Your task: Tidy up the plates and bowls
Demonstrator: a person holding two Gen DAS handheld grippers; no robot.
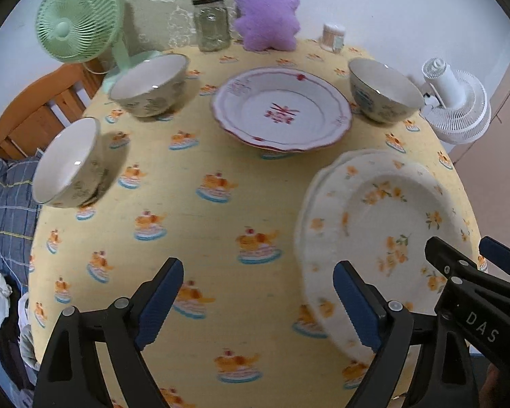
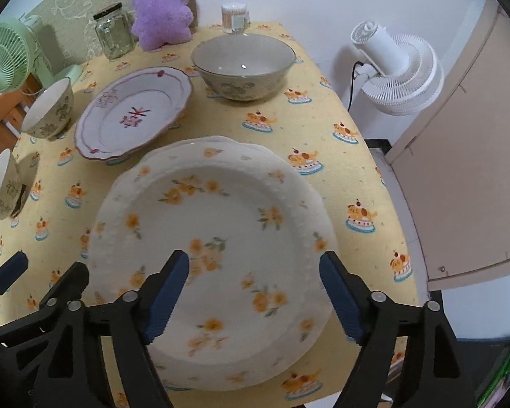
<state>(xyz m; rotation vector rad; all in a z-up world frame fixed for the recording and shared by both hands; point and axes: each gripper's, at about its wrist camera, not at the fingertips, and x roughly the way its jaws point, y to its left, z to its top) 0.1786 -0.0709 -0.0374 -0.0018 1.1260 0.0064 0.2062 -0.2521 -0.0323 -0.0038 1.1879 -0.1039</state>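
The flowered plate [image 1: 384,238] near the tabletop's right edge is smeared by blur in the left wrist view, and a second rim under it shows only as a sliver along its far side, so the number of stacked plates cannot be told. The right gripper [image 1: 472,251] covers its near right rim there. In the right wrist view the nearest bowl [image 2: 0,190] is cut by the left border. The contents of the small container [image 2: 234,17] at the far edge are too small to tell.

We hold our left tongs [image 1: 258,301] and right tongs [image 2: 254,294] wide open, side by side, holding nothing.
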